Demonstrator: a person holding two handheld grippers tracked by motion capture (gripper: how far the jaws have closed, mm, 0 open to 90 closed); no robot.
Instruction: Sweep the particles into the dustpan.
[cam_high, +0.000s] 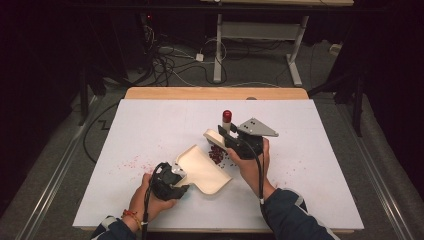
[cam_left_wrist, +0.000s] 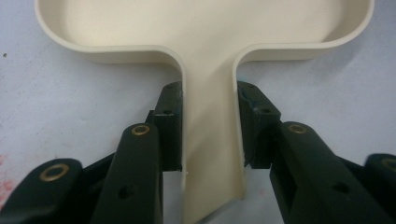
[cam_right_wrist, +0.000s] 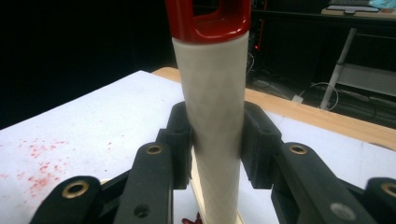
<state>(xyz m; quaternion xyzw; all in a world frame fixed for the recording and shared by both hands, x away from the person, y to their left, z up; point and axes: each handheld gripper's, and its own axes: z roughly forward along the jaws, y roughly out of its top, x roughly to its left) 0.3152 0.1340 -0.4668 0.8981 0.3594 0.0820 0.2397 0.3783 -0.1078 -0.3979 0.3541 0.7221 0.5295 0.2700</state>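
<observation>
while the left gripper (cam_left_wrist: 209, 140) clamps the narrow handle of the cream dustpan (cam_high: 202, 167), its jaws sit closed against both side walls of the handle, as the left gripper view makes plain. pan lies flat on the white table (cam_high: 150, 130), wide mouth turned toward the middle of the table, probably to keep it from sliding when debris is pushed in.

right gripper (cam_right_wrist: 215, 144) closed on the pale handle of a small brush (cam_high: 224, 129); handle stands near upright, red cap (cam_right_wrist: 208, 18) at top. in the high view the brush's flat cream head angles down toward the table just beside the pan's open edge.

small dark red beads (cam_high: 216, 154), a loose pile, lie on the table at the pan's lip, between brush head and pan. whether any have crossed the lip i cannot tell. pan interior in the left gripper view looks bare.

faint red specks (cam_high: 131, 163) scattered on the table left of the pan, a few more to the right.

judgement: a sweeping job, brush held steep for short strokes into the braced pan.
</observation>
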